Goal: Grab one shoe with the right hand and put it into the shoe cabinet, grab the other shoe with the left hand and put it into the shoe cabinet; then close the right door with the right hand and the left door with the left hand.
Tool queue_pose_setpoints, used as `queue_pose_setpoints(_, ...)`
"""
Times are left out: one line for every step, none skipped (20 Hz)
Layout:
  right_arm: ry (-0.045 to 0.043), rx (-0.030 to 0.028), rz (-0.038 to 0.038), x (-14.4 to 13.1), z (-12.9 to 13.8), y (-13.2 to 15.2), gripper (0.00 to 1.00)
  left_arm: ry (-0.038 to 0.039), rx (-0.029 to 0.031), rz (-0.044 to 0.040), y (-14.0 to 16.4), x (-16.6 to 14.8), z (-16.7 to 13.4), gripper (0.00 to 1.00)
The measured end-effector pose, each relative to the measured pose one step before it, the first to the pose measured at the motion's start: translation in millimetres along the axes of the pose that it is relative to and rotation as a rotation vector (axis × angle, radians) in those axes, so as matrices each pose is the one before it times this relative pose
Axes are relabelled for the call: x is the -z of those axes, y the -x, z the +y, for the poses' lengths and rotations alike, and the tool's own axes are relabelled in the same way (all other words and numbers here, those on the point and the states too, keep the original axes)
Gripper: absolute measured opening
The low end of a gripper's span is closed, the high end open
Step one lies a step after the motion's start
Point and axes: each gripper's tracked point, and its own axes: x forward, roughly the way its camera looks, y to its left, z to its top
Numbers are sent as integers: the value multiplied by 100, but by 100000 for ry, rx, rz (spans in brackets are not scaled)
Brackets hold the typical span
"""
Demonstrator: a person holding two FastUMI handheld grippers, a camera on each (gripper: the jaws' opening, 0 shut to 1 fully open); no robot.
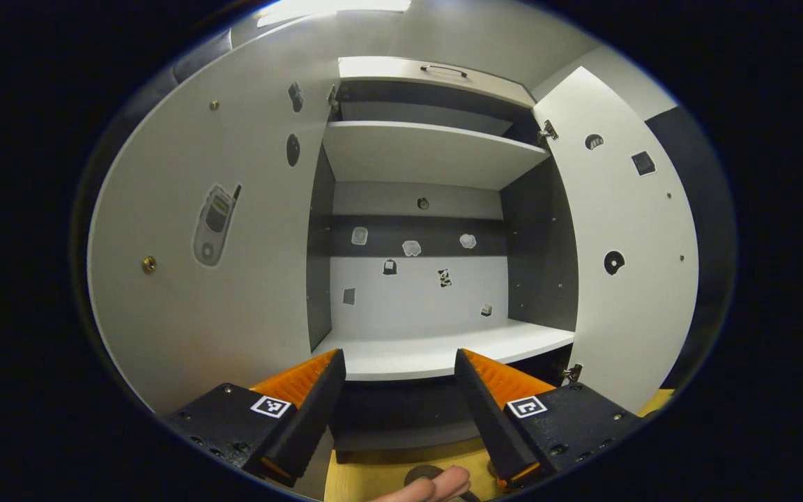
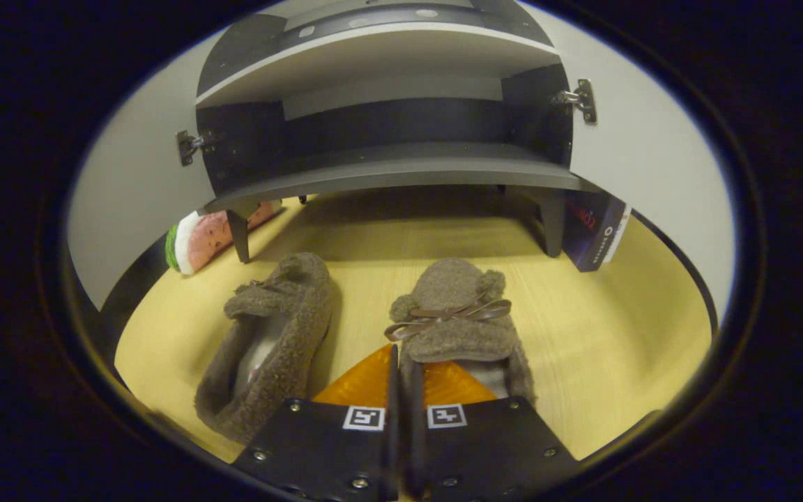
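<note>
Pale wooden floor fronts the open grey shoe cabinet; right gripper pinches the fuzzy brown bow-tied slipper's side wall, left gripper gapes before bare shelves

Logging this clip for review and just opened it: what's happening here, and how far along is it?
A person works two handheld grippers at an open shoe cabinet. The right gripper is closed on the side wall of the bow-tied fuzzy slipper, which sits on the floor beside the other slipper. The left gripper is open and empty, facing the cabinet's bare shelves. Both doors are open, and neither shoe is inside yet.
</note>
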Motion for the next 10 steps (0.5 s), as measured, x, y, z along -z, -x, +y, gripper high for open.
queue_pose_setpoints(2112,-3097,-576,-17,629,-52,8,-326,-869,772,-348,236,263,96)
queue_pose_setpoints(523,-1229,-590,230,409,262,8,-308,-869,432,-317,201,225,96)
queue_pose_setpoints(979,-1824,-1164,-356,321,116,8,-311,141,488,-218,184,-2,96)
queue_pose_setpoints(607,-626,-1805,-318,-55,135,8,-17,775,558,-131,172,-182,96)
queue_pose_setpoints(-307,-305,-1717,236,-185,-982,8,141,957,4,-128,91,-141,96)
queue_pose_setpoints(-633,-426,-1742,-1299,78,1372,1,136,365,518,-152,100,-22,96)
queue_pose_setpoints(-710,-476,-825,-571,129,771,0,223,193,-76,-131,-1,31,96)
queue_pose_setpoints(-291,514,-2441,-942,-191,521,1,-11,123,141,-2,66,-2,96)
queue_pose_setpoints(607,-1303,-1570,-1110,222,696,0,50,231,-36,-79,4,-12,96)
queue_pose_setpoints(454,199,-2521,-1329,114,854,0,106,475,334,57,78,-146,96)
